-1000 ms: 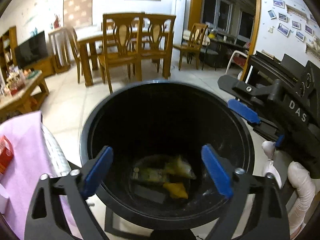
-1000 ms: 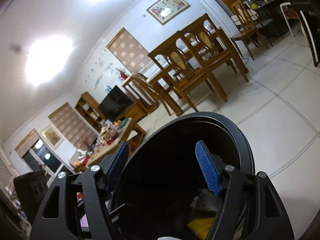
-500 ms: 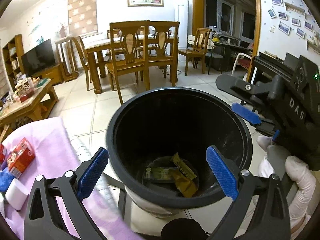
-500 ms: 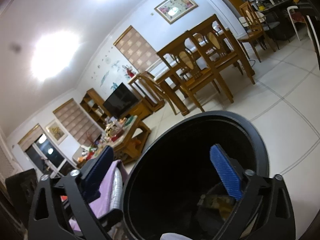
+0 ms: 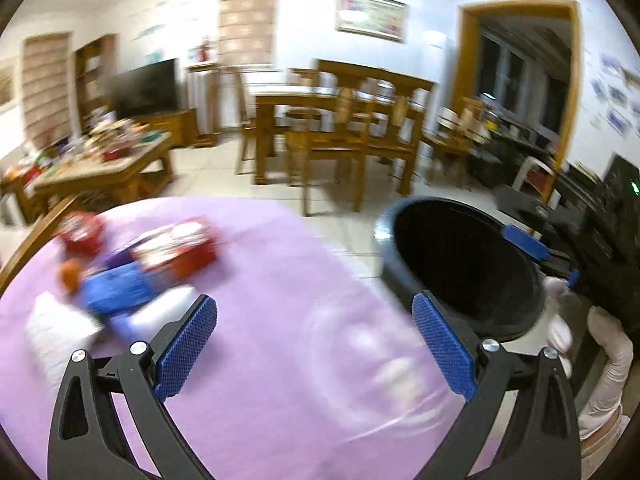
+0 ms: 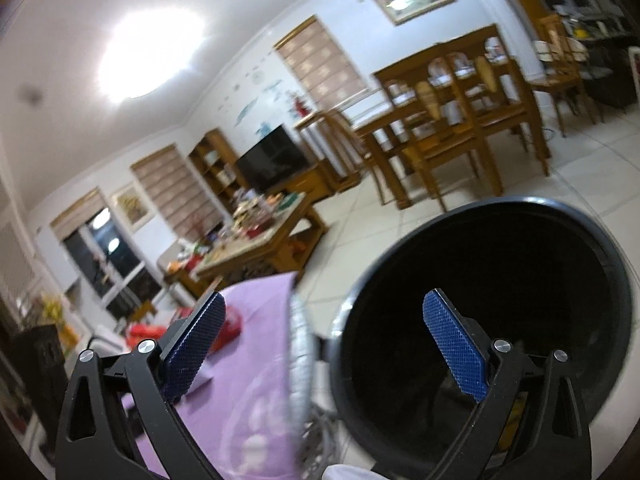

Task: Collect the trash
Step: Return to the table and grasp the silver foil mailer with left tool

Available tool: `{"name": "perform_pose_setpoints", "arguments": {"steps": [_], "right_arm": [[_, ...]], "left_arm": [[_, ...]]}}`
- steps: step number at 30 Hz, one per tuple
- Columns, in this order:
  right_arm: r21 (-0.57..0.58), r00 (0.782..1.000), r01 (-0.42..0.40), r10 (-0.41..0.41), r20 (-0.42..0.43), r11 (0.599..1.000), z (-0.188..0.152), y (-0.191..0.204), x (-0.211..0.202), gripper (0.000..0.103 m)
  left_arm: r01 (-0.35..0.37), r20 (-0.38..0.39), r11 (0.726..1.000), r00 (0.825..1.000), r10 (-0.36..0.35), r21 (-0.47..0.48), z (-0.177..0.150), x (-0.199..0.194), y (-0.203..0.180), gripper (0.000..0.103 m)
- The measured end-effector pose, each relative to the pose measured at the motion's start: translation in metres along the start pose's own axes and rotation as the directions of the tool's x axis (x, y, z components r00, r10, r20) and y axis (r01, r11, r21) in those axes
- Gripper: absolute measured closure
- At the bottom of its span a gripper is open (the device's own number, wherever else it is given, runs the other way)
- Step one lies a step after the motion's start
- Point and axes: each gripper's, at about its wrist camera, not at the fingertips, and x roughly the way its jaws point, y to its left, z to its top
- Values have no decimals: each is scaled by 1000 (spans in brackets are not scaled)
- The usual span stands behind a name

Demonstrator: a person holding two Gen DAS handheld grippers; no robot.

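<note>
A black trash bin (image 5: 460, 264) stands on the floor to the right of a table with a purple cloth (image 5: 280, 320). Blurred packets lie on the cloth at the left: a red box (image 5: 180, 248), a blue packet (image 5: 116, 292), a red round pack (image 5: 80, 232) and a white item (image 5: 56, 328). My left gripper (image 5: 316, 344) is open and empty above the cloth. My right gripper (image 6: 324, 344) is open and empty, its right finger over the bin's mouth (image 6: 500, 300); it also shows in the left wrist view (image 5: 524, 244), beside the bin.
A wooden dining table with chairs (image 5: 340, 136) stands behind. A cluttered coffee table (image 5: 100, 164) and a TV (image 5: 144, 84) are at the back left. The tiled floor (image 6: 580, 176) lies around the bin. A gloved hand (image 5: 608, 360) is at the right.
My left gripper has swung left, away from above the bin and over the purple cloth, bringing the packets into view. My right gripper has turned slightly left, still at the bin.
</note>
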Motion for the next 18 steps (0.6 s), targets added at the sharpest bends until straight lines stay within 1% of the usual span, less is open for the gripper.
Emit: {"name": "perform_pose_setpoints", "arguments": {"steps": [2, 5, 7, 10, 12, 14, 15, 18], "right_arm": [[-38, 999, -29, 28, -34, 999, -8, 27, 13, 5], [-93, 993, -80, 72, -95, 992, -22, 72, 34, 5], [-129, 985, -118, 99, -144, 985, -32, 101, 48, 5], [-191, 965, -171, 125, -231, 967, -52, 150, 75, 5], [-230, 948, -198, 127, -292, 953, -63, 177, 93, 5], [-269, 936, -212, 116, -333, 940, -74, 200, 105, 5], [-300, 928, -214, 98, -360, 930, -83, 211, 115, 5], [-344, 913, -197, 43, -406, 918, -93, 233, 140, 6]], "left_arm": [[-44, 1, 997, 999, 44, -60, -3, -10, 36, 6], [-115, -3, 982, 993, 116, -149, -8, -23, 92, 6], [-145, -20, 974, 989, 144, -176, -13, -28, 120, 6], [-184, -80, 970, 982, 173, -161, -19, -25, 155, 6], [-198, -103, 969, 978, 183, -151, -23, -24, 173, 6], [-191, -149, 971, 974, 170, -144, -26, -16, 189, 5], [-185, -166, 973, 973, 161, -141, -29, -11, 194, 5], [-178, -218, 979, 964, 153, -100, -34, -1, 206, 6]]}}
